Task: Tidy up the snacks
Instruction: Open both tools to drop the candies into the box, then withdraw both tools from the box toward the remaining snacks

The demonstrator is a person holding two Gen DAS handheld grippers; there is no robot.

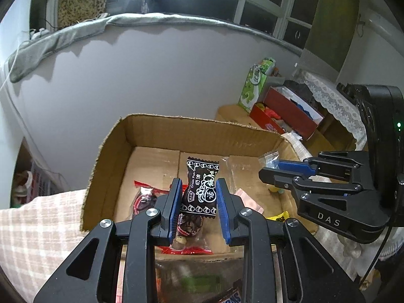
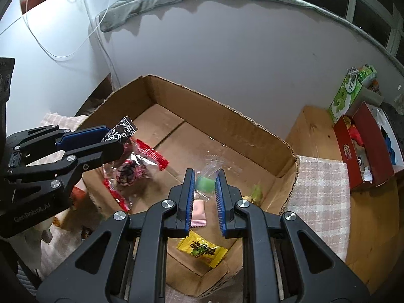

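Dark plum candy (image 1: 199,189) is pinched by left tongs (image 1: 199,197) over cardboard box (image 1: 192,128); green candy (image 2: 204,184) pinched by right tongs (image 2: 204,189); both probably get dropped next.

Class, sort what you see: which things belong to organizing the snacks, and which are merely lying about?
Belongs:
left gripper holding dark plum candy
right gripper holding green candy
cardboard box
yellow packet

Lying about:
grey cloth
red box
green carton

"Cream Plum" (candy wrapper (image 1: 199,189))
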